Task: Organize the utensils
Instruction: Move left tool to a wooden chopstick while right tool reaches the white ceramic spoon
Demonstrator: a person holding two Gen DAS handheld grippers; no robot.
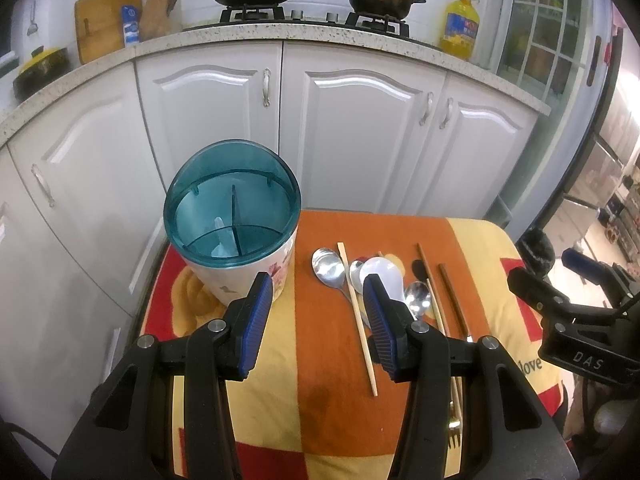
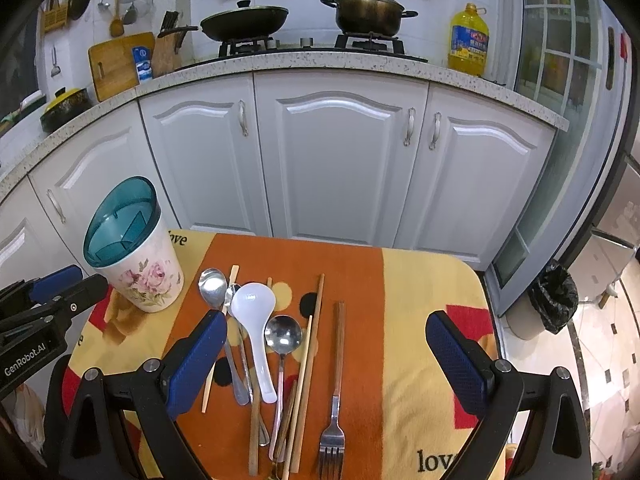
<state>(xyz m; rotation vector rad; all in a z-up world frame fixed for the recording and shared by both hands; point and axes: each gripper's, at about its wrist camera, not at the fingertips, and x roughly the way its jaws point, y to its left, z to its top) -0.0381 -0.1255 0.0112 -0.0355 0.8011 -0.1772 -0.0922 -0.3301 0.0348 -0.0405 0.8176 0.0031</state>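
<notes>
A floral utensil holder [image 1: 240, 268] [image 2: 140, 276] with a teal divided insert stands at the table's far left. Beside it lie metal spoons [image 2: 213, 285], a white ceramic spoon [image 2: 254, 312], a steel ladle spoon [image 2: 283, 334], loose chopsticks [image 2: 310, 364] and a wooden-handled fork [image 2: 338, 380]. In the left wrist view the same spoons [image 1: 329, 266] and a pale chopstick [image 1: 358, 320] lie just right of the holder. My left gripper [image 1: 318, 304] hangs open above the cloth, between holder and spoons. My right gripper [image 2: 326, 344] is wide open above the utensils, holding nothing.
The table wears an orange, yellow and red cloth [image 2: 420, 320]. White kitchen cabinets [image 2: 340, 160] stand close behind it, with a wok [image 2: 244, 20], a pot [image 2: 368, 10] and an oil bottle [image 2: 469, 40] on the counter. A black-bagged bin [image 2: 554, 300] sits on the floor at right.
</notes>
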